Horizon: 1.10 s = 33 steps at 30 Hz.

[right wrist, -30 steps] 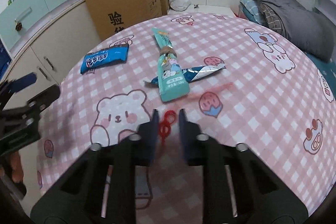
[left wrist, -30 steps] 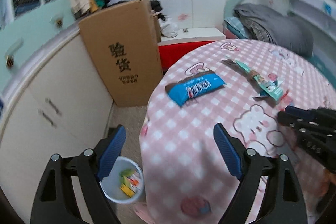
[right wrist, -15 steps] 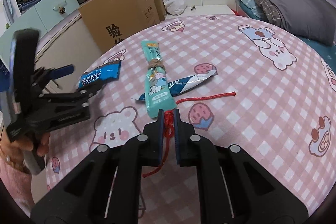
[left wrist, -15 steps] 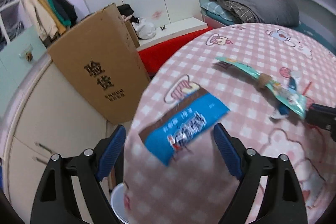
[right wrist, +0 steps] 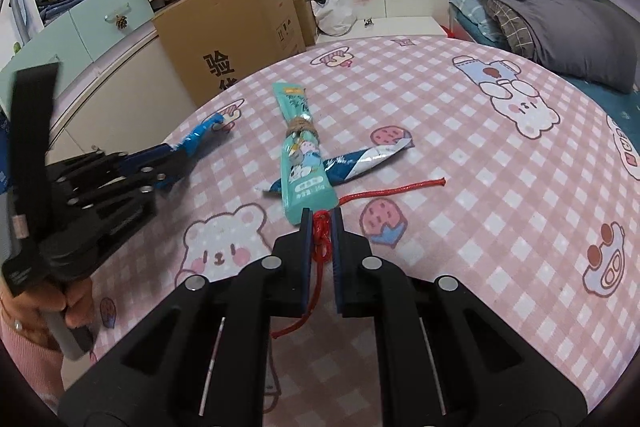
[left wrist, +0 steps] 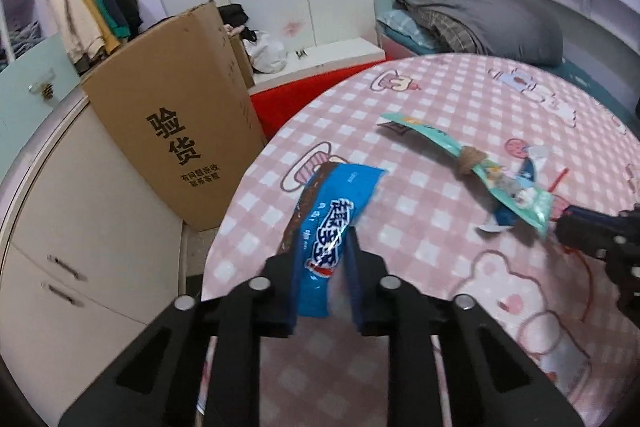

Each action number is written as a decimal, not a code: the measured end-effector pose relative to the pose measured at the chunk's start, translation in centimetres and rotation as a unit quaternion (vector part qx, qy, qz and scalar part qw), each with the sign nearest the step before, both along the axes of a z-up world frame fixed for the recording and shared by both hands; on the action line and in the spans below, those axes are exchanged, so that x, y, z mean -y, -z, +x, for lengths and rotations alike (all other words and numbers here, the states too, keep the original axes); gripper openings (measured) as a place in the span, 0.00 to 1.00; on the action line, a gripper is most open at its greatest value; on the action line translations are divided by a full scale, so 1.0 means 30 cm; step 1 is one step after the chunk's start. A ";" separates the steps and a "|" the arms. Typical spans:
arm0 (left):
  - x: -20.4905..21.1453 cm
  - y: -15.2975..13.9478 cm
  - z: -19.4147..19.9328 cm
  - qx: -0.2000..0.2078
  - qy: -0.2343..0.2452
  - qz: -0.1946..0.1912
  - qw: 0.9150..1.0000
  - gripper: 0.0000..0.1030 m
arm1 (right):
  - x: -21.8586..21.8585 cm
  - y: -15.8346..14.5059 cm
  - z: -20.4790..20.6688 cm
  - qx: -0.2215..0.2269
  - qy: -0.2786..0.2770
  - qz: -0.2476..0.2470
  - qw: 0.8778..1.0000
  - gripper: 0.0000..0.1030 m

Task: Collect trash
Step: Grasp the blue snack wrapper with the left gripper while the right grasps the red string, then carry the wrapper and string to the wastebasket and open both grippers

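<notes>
Jaws just closed — left gripper [left wrist: 322, 255] pinching blue wrapper [left wrist: 332, 223] (right gripper [right wrist: 320, 231] clamps red string [right wrist: 394, 189]).

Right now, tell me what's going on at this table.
A person is collecting trash off the pink checked table. The left hand-held gripper has just closed on the blue snack wrapper. The right hand-held gripper is shut on the red string. The teal wrapper lies untouched.

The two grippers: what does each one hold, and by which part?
Left gripper: blue wrapper, near its end. Right gripper: red string, at its knotted part.
</notes>
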<state>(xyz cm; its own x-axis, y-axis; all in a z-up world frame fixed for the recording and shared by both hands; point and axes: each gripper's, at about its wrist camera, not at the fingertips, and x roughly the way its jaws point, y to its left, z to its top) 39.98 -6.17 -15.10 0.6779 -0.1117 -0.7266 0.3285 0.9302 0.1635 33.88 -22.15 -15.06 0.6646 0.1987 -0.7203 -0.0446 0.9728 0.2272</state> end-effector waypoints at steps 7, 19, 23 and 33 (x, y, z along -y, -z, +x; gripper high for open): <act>-0.098 -0.073 -0.120 -0.005 -0.031 -0.083 0.996 0.10 | -0.065 -0.109 -0.083 0.024 -0.025 0.013 0.999 0.09; -0.379 -0.181 -0.302 0.016 -0.088 -0.181 0.979 0.09 | -0.402 -0.313 -0.154 0.063 -0.120 0.038 0.990 0.09; -0.523 -0.172 -0.347 0.018 -0.120 -0.195 0.973 0.09 | -0.571 -0.293 -0.129 0.051 -0.163 0.047 0.984 0.09; -0.881 -0.001 -0.395 0.003 -0.226 -0.189 0.956 0.09 | -1.008 -0.086 -0.021 -0.009 -0.245 0.042 0.969 0.09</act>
<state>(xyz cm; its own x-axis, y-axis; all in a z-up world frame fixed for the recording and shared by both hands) 28.12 20.25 -15.07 0.7234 -0.0591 -0.6878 -0.1210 0.9700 -0.2107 33.26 8.10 -12.50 0.4625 0.5458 -0.6987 -0.4918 0.8136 0.3099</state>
